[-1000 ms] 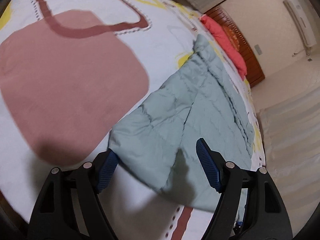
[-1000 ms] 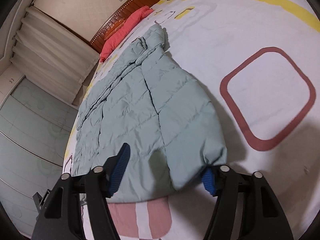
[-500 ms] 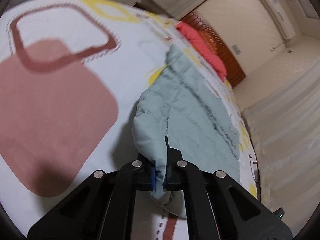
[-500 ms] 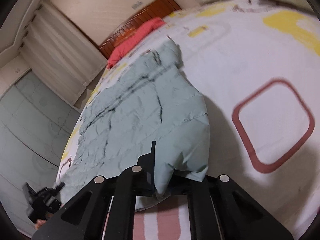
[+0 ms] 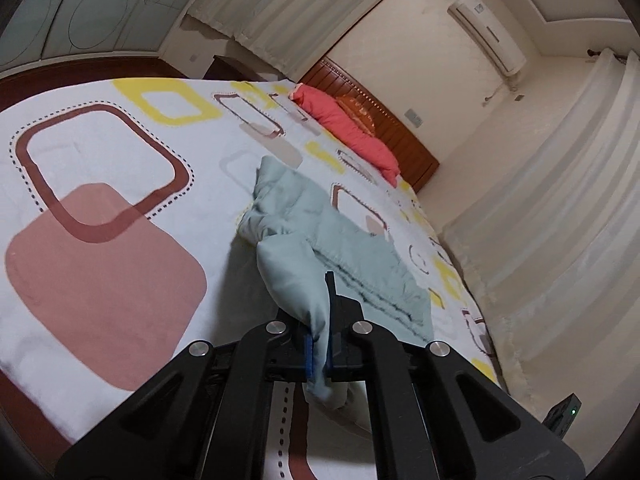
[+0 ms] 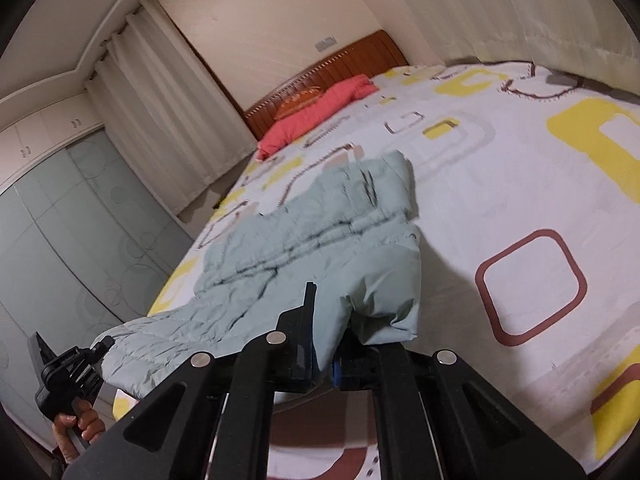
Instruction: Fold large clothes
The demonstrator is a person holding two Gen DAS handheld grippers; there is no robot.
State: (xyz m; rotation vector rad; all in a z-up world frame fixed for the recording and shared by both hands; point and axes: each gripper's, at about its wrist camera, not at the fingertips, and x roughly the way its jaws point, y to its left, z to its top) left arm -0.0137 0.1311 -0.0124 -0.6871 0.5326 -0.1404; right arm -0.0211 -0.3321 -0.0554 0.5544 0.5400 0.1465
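**Both jaws pinch the near edge of a pale green quilted jacket, lifted off a patterned bed**

Jaws of the left gripper [image 5: 318,354] are pressed together on a bunched corner of the pale green quilted jacket [image 5: 352,256]. Fabric passes between the blue pads, and a small tail of it hangs out below them. From the pinch the cloth rises off the bed [image 5: 100,160] and runs away toward the headboard.

Jaws of the right gripper [image 6: 324,356] are likewise closed on the jacket [image 6: 320,240], gripping its near edge. A puffy fold bulges to the right of the pinch and droops over the black finger arm. The rest of the garment lies spread along the bed [image 6: 500,184], its far end reaching toward the middle of the mattress.

At the lower left of the right wrist view, a person's hand [image 6: 76,428] holds the handle of the left gripper [image 6: 70,364], which sits at the jacket's other near corner, by the bed's edge.

The bedcover is white, printed with rounded squares in maroon, dusty pink and yellow. A coral-red padded garment [image 5: 348,128] lies bunched at the head of the bed, against a wooden headboard [image 5: 384,124]. Pale curtains [image 5: 560,208] hang along the walls, and an air conditioner [image 5: 486,30] is mounted high on the wall above the headboard.
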